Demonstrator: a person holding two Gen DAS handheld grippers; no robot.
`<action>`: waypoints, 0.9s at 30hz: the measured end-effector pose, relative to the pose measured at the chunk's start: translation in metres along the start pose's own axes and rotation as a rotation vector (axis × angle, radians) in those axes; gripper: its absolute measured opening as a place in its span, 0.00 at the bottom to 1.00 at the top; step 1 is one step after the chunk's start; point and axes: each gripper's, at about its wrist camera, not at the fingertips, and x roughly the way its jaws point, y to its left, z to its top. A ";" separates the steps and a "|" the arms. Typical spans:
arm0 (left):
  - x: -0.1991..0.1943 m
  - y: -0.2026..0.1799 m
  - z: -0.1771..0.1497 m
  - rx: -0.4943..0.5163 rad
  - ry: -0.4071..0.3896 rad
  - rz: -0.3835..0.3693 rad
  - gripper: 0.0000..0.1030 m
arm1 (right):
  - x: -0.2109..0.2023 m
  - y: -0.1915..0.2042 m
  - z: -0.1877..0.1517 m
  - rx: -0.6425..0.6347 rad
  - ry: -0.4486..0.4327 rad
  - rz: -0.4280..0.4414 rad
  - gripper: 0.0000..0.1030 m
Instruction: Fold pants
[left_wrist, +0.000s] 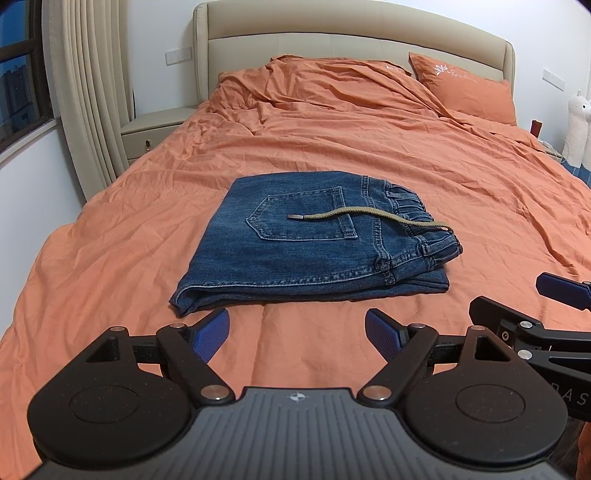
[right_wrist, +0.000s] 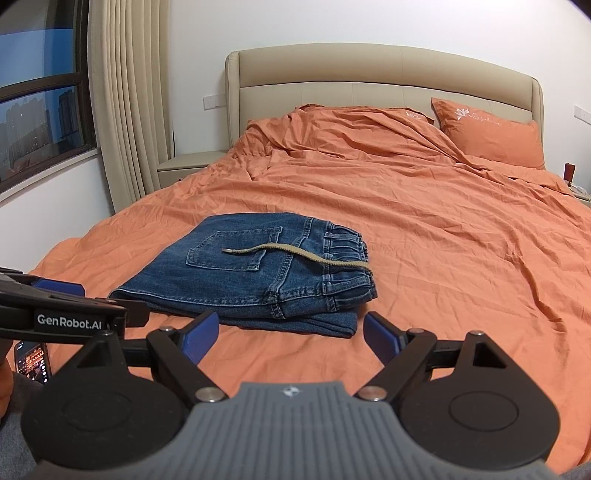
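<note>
Blue denim pants (left_wrist: 295, 243) lie folded into a compact stack on the orange bed sheet (left_wrist: 110, 258), back pocket up and elastic waistband to the right. A tan drawstring (left_wrist: 354, 216) lies across the top. They also show in the right wrist view (right_wrist: 258, 280). My left gripper (left_wrist: 297, 334) is open and empty, just short of the stack's near edge. My right gripper (right_wrist: 290, 336) is open and empty, also just short of the near edge. The right gripper's fingers (left_wrist: 561, 291) show at the left view's right edge. The left gripper's body (right_wrist: 66, 317) shows at the right view's left edge.
A beige headboard (left_wrist: 351, 40) and an orange pillow (left_wrist: 469, 86) are at the far end. A nightstand (left_wrist: 155, 129), curtains (left_wrist: 92, 92) and a window are at the left. A phone (right_wrist: 31, 356) lies at the lower left. A plush toy (left_wrist: 578, 125) stands at the right.
</note>
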 end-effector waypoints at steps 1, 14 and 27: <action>0.000 0.000 0.000 0.000 0.000 0.000 0.94 | 0.000 0.000 0.000 0.000 0.000 0.000 0.79; 0.001 -0.001 0.000 0.008 0.003 -0.006 0.94 | -0.001 0.000 0.000 0.001 -0.002 -0.001 0.79; 0.001 -0.002 0.000 0.009 0.003 -0.007 0.94 | 0.000 0.001 0.000 0.004 0.001 -0.002 0.80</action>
